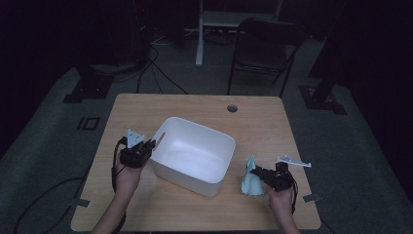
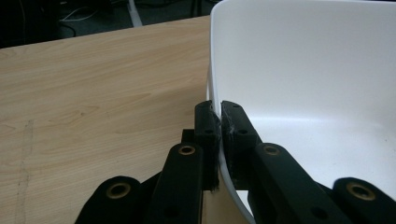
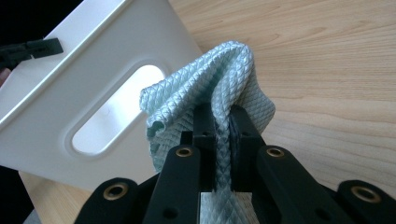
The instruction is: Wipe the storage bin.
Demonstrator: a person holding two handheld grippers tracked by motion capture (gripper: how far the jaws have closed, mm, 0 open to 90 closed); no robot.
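Gripping a tub (image 1: 195, 158) and a cloth (image 1: 250, 178) on the table (image 1: 253, 122).
Left gripper (image 2: 219, 116) clamps the tub's near wall; right gripper (image 3: 223, 126) pinches the pale blue cloth just beside the tub's handle end.

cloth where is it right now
The cloth is pinched in the right gripper, just off the right end of the white bin in the high view, near the table's front right.
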